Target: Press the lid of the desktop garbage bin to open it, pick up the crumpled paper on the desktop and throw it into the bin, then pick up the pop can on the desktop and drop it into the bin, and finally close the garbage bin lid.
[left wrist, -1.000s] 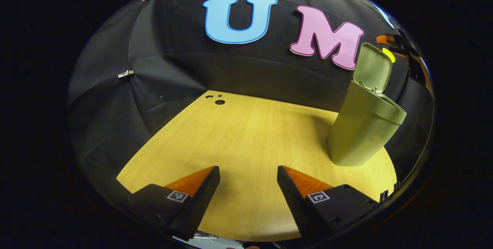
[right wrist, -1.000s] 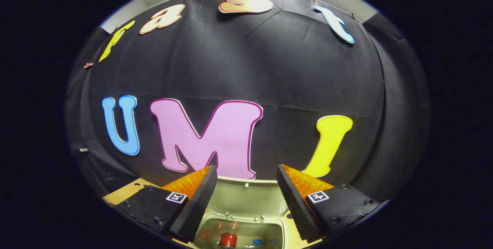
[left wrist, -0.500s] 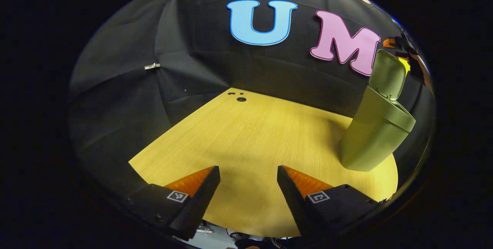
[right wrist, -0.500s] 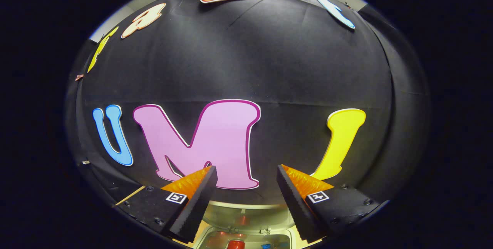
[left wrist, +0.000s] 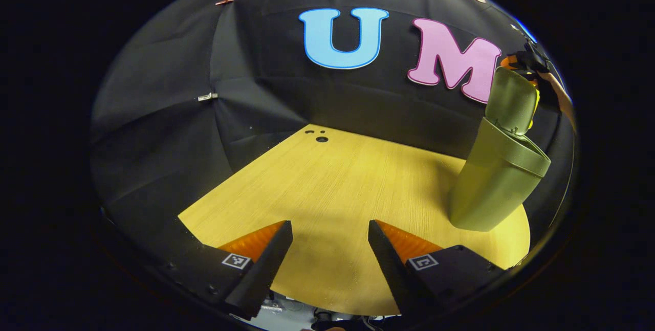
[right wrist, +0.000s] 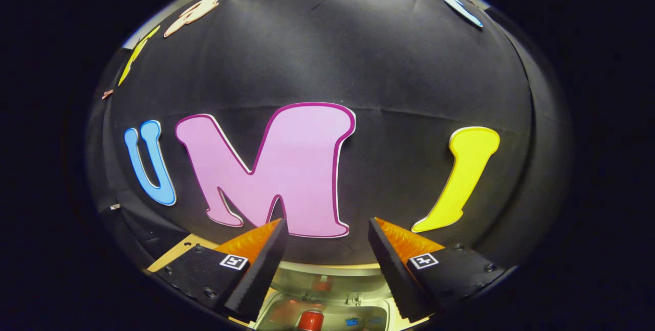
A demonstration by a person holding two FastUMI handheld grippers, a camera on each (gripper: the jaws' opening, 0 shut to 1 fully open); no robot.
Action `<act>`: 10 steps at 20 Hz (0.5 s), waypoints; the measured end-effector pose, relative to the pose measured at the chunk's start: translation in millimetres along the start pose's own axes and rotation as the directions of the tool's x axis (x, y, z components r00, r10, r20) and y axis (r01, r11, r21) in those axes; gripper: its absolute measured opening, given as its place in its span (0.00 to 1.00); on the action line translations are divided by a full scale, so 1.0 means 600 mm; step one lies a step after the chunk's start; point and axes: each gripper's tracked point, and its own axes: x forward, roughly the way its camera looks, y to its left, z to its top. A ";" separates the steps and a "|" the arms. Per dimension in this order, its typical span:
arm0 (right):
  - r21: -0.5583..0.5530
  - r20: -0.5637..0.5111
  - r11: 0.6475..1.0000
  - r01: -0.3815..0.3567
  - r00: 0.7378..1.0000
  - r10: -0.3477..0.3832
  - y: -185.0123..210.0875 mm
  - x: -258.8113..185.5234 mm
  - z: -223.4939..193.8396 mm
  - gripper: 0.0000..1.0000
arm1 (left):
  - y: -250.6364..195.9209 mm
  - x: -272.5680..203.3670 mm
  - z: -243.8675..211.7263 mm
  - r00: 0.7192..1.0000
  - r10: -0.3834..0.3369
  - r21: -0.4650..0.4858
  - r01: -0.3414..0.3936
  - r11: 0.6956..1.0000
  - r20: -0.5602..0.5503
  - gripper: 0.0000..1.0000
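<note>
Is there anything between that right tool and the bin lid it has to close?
Nothing visible. The right tool hangs open just above the open bin, whose lid stands raised right below its fingers. A red can already lies inside the bin.

Green bin stands on the wooden desktop, lid raised.

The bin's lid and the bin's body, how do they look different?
The lid is a thin flat flap standing up, flipped open; the bin's body is a tall deep tub standing on the wooden table. The lid is small and perches on the rim's back edge; the body is much bigger. Both are the same olive green.
</note>
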 end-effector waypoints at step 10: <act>0.033 -0.038 0.998 0.049 0.998 -0.048 0.003 -0.116 -0.074 0.97 | -0.029 0.046 0.049 0.982 -0.188 0.125 0.185 0.975 0.013 0.96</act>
